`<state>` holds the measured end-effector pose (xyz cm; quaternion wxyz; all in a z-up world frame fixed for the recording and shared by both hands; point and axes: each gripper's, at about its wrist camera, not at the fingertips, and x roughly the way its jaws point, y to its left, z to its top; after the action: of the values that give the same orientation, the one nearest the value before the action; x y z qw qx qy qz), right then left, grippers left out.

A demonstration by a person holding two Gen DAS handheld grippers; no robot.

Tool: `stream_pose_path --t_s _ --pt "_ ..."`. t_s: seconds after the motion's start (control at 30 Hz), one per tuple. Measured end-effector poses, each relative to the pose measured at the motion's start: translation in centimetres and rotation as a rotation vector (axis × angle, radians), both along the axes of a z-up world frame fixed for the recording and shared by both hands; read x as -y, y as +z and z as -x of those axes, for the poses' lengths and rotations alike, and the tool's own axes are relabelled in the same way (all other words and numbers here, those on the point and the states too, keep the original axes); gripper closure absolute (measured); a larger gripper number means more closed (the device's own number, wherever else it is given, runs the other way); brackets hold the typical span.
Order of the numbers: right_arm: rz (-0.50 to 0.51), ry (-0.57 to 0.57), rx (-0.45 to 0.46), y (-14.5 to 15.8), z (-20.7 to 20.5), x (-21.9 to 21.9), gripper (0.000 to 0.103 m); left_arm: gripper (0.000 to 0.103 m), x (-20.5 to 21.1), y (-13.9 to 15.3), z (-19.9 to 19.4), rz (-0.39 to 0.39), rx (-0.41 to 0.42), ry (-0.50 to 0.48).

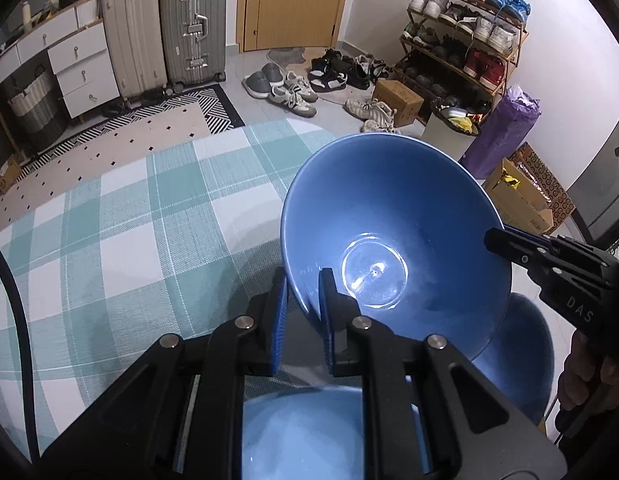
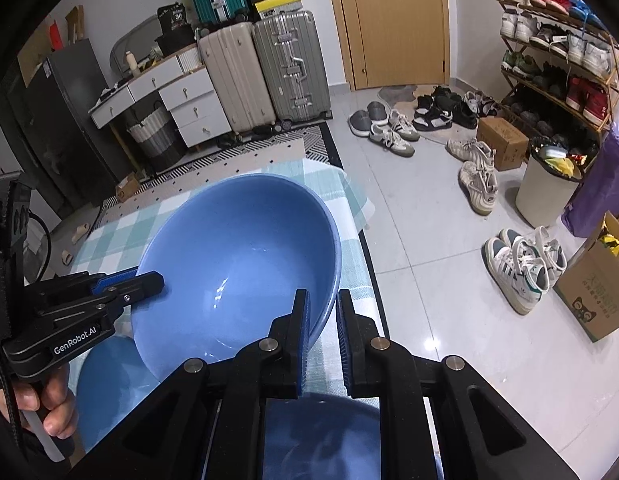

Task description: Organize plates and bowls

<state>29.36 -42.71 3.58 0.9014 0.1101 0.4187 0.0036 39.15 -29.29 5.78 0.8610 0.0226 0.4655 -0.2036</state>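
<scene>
Table with the teal-and-white checked woven cloth (image 1: pixel 121 216) is the work surface. Over its near edge hangs the big glossy blue ceramic bowl (image 1: pixel 393 216), held clear of the cloth, tilted so the opening faces the cameras.

Two more blue pieces sit under it: a second blue bowl or plate (image 1: pixel 525 344) low on the right of the left-wrist view, and a pale blue dish (image 1: pixel 305 432) directly beneath the left gripper. I can't tell bowl from plate on either — mostly hidden.

Left gripper (image 1: pixel 303 280) is clamped on the near rim, one blue pad outside the wall, one inside, jaws closed down to wall thickness. Right gripper (image 2: pixel 323 300) is doing the same on the opposite rim. In the right-wrist view a hand (image 2: pixel 45 396) wraps the left tool's handle.

My read: this is a two-handed carry, probably to nest the bowl onto one of the pieces below.

To do it well:
- keep both grips firm, since glazed ceramic is slick and pads only bite a thin rim
- move both hands together — any twist between them levers the rim out
- level the bowl before lowering
- centre it over the target, set it down softly, release only once it's seated

Main risk is a slip or a chip on contact.
</scene>
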Motion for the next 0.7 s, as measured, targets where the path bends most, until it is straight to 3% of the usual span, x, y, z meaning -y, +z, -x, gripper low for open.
stream_pose_path --t_s 0.7 --pt "0.026 0.018 0.113 7.2 6.8 -2.2 0.09 0.091 -2.1 8.3 8.4 0.048 0.1 0.013"
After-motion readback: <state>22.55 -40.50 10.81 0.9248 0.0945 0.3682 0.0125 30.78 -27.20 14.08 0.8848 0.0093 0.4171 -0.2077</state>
